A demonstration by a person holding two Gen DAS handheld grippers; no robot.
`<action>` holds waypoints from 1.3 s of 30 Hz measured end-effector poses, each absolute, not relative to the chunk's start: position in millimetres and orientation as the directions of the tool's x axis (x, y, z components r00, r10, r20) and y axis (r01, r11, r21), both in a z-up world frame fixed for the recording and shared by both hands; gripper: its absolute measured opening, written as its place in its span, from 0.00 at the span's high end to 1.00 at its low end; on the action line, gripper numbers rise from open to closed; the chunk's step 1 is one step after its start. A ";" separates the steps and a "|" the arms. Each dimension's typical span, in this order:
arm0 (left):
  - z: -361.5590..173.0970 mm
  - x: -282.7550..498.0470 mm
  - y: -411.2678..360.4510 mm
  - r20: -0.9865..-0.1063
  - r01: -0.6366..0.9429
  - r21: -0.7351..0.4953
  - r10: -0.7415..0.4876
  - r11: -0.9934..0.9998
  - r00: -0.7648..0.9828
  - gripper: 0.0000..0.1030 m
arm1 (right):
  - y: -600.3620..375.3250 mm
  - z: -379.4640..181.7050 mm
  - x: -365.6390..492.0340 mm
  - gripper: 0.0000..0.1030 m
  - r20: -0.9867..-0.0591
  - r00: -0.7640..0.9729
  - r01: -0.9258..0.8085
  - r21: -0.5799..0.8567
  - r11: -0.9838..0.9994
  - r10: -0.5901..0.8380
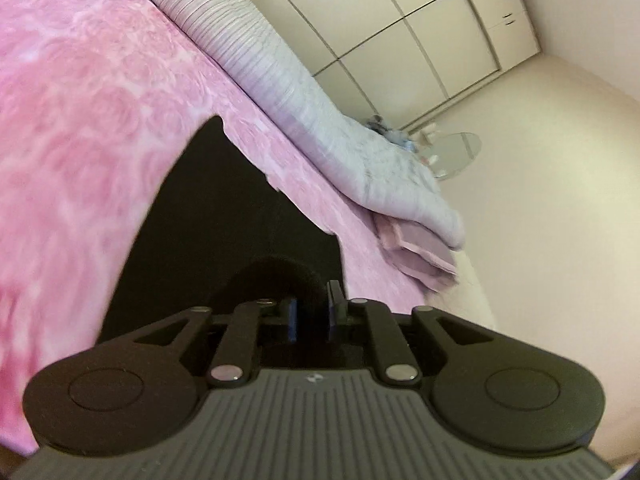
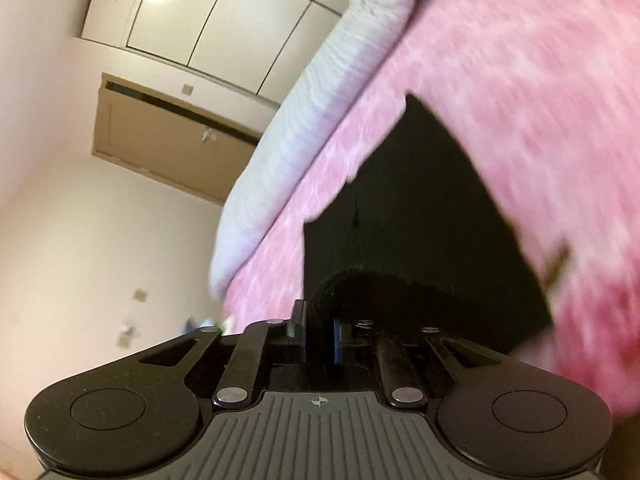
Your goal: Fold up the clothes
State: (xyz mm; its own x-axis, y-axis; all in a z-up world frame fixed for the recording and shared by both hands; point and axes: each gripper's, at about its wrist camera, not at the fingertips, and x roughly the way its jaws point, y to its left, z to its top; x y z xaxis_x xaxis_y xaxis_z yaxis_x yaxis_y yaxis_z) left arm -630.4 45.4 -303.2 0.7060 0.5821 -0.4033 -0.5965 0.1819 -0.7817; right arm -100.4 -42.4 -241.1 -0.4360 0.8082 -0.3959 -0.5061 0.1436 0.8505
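Observation:
A black garment [image 1: 224, 216] hangs in front of the pink bed cover, held up by both grippers. My left gripper [image 1: 312, 312] is shut on a bunched edge of the black garment, which spreads up and left from the jaws. In the right wrist view my right gripper [image 2: 318, 334] is shut on another edge of the same black garment [image 2: 424, 208], which spreads up and right. Both views are tilted and blurred.
A pink flowered bed cover [image 1: 80, 128] fills the background, also in the right wrist view [image 2: 540, 100]. A grey-white striped quilt [image 1: 280, 76] lies folded along its far side. White wardrobe doors [image 1: 400, 24], a wooden door [image 2: 168, 136] and cream walls stand behind.

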 end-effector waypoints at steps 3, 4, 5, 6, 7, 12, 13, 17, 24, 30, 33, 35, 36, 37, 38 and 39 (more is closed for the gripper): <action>-328.4 -618.1 101.0 -0.473 -0.606 -0.790 0.542 0.088 0.695 0.70 | 8.6 -255.5 -94.0 0.54 -0.483 -0.357 -0.542 0.804 0.244 0.800; -335.1 -618.8 110.6 -0.483 -0.612 -0.789 0.558 0.057 0.675 0.68 | 18.5 -260.2 -92.1 0.45 -0.504 -0.319 -0.558 0.784 0.271 0.803; -339.6 -621.3 114.9 -0.485 -0.622 -0.782 0.575 0.054 0.659 0.62 | 24.1 -264.9 -91.4 0.44 -0.518 -0.300 -0.578 0.766 0.279 0.801; -343.7 -624.0 118.3 -0.485 -0.632 -0.773 0.589 0.057 0.646 0.55 | 27.9 -269.6 -91.1 0.43 -0.529 -0.288 -0.601 0.749 0.279 0.798; -347.0 -626.3 119.8 -0.496 -0.650 -0.757 0.592 0.064 0.635 0.54 | 28.5 -274.3 -90.8 0.43 -0.538 -0.287 -0.622 0.734 0.273 0.792; -361.8 -629.8 123.2 -0.557 -0.738 -0.660 0.570 0.137 0.604 0.53 | 27.3 -304.0 -94.9 0.43 -0.639 -0.272 -0.760 0.601 0.247 0.719; -363.9 -626.2 123.7 -0.568 -0.751 -0.639 0.558 0.164 0.605 0.53 | 28.7 -307.1 -95.6 0.43 -0.650 -0.262 -0.785 0.574 0.234 0.713; -371.6 -607.3 126.5 -0.615 -0.797 -0.542 0.520 0.268 0.593 0.53 | 43.7 -314.5 -103.5 0.43 -0.659 -0.254 -0.864 0.483 0.140 0.708; -385.6 -588.0 126.8 -0.666 -0.844 -0.398 0.520 0.360 0.536 0.90 | 69.0 -337.7 -127.2 0.61 -0.706 -0.222 -0.944 0.329 0.033 0.673; -385.5 -588.0 125.9 -0.649 -0.849 -0.368 0.549 0.379 0.526 0.95 | 57.0 -327.3 -127.2 0.93 -0.657 -0.186 -0.954 0.299 0.026 0.731; -377.2 -587.1 124.3 -0.623 -0.849 -0.354 0.578 0.392 0.527 0.95 | 53.1 -317.3 -127.1 0.94 -0.627 -0.167 -0.957 0.288 0.027 0.761; -374.6 -583.4 124.7 -0.613 -0.853 -0.337 0.595 0.400 0.521 0.95 | 54.6 -313.0 -127.6 0.94 -0.620 -0.146 -0.960 0.277 0.041 0.771; -376.8 -582.4 127.1 -0.618 -0.855 -0.336 0.593 0.394 0.516 0.95 | 58.2 -316.3 -127.1 0.94 -0.634 -0.138 -0.958 0.279 0.059 0.761; -380.1 -581.6 130.0 -0.625 -0.858 -0.337 0.589 0.387 0.511 0.94 | 62.6 -321.5 -126.3 0.94 -0.655 -0.133 -0.955 0.285 0.079 0.744; -386.0 -580.8 134.1 -0.642 -0.860 -0.340 0.574 0.381 0.508 0.94 | 67.0 -326.8 -125.4 0.94 -0.675 -0.129 -0.952 0.290 0.100 0.726; -393.6 -580.4 138.4 -0.664 -0.863 -0.340 0.555 0.373 0.501 0.90 | 71.5 -332.1 -124.6 0.93 -0.695 -0.126 -0.948 0.294 0.120 0.708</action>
